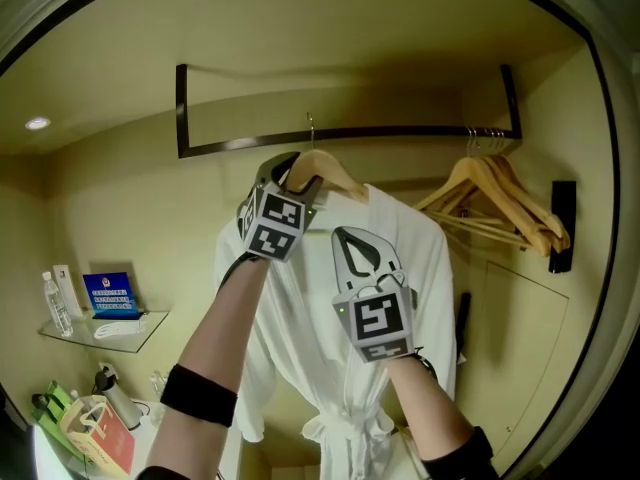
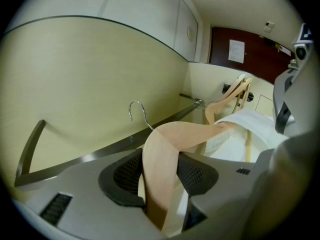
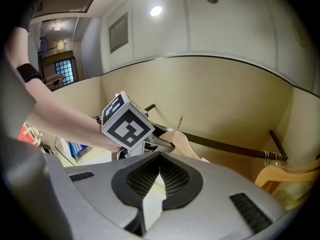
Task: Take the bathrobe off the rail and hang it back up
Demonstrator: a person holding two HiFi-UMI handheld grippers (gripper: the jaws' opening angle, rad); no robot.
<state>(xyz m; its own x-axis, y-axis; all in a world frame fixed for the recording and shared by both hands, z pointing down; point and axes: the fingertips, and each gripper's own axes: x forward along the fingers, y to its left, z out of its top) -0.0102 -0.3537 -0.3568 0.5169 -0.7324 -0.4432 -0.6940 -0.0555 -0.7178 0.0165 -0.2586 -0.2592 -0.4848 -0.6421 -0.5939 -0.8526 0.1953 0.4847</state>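
A white bathrobe (image 1: 405, 268) hangs on a wooden hanger (image 1: 335, 173) just under the dark rail (image 1: 400, 133). The hanger's wire hook (image 1: 311, 128) is level with the rail; I cannot tell whether it rests on it. My left gripper (image 1: 298, 180) is shut on the hanger's left arm (image 2: 165, 154), which fills the gap between its pads (image 2: 127, 176). My right gripper (image 1: 362, 251) is shut on a fold of the robe's white cloth (image 3: 152, 204) at the chest, below the collar. From the left gripper view the hook (image 2: 137, 111) stands in front of the rail (image 2: 100, 154).
Several empty wooden hangers (image 1: 500, 208) hang at the rail's right end. A glass shelf (image 1: 100, 333) with a blue sign and a bottle is on the left wall. A paper bag (image 1: 95, 433) sits at lower left. A dark door (image 2: 240, 54) lies beyond the closet.
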